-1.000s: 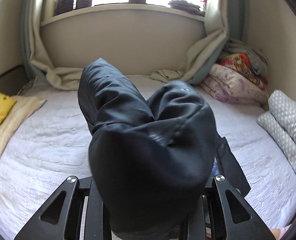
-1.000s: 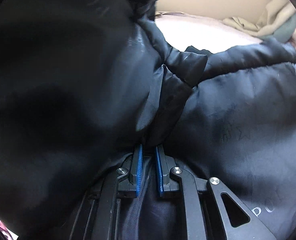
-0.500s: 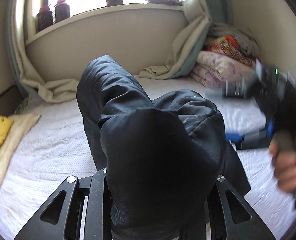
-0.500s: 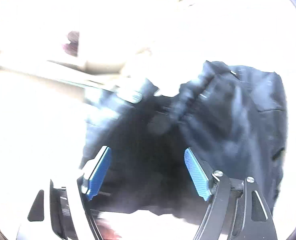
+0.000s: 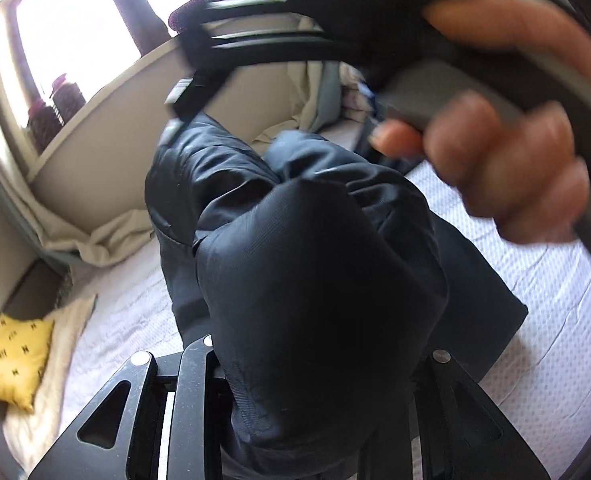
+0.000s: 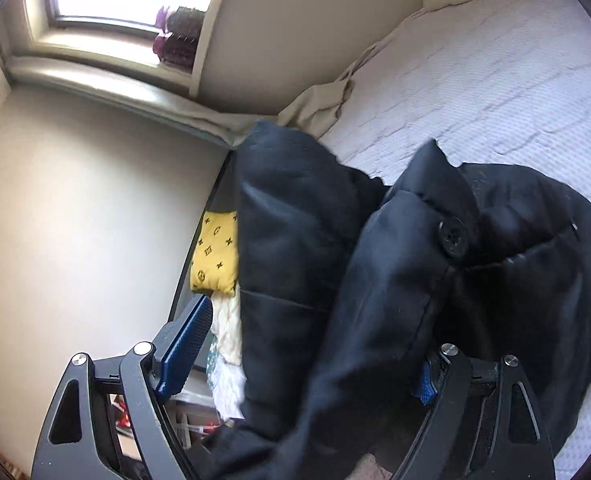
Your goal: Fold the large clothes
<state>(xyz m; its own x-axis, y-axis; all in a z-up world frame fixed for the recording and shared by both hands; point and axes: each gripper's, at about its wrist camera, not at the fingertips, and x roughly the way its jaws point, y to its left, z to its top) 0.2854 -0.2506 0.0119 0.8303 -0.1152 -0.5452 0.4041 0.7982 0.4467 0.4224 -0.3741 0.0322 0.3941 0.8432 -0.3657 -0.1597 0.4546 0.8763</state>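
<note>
the bed (image 6: pixel 495 60) carries the black coat (image 5: pixel 315 288), bunched mid-mattress. the left gripper (image 5: pixel 295 412) pinches a thick fold. the right gripper (image 6: pixel 307 360), jaws just opened wide, has released its fold, ready for regrasping.

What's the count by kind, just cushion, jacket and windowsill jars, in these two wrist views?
Black jackets: 1
Yellow patterned cushions: 1
Dark jars on the windowsill: 2
Total: 4
</note>
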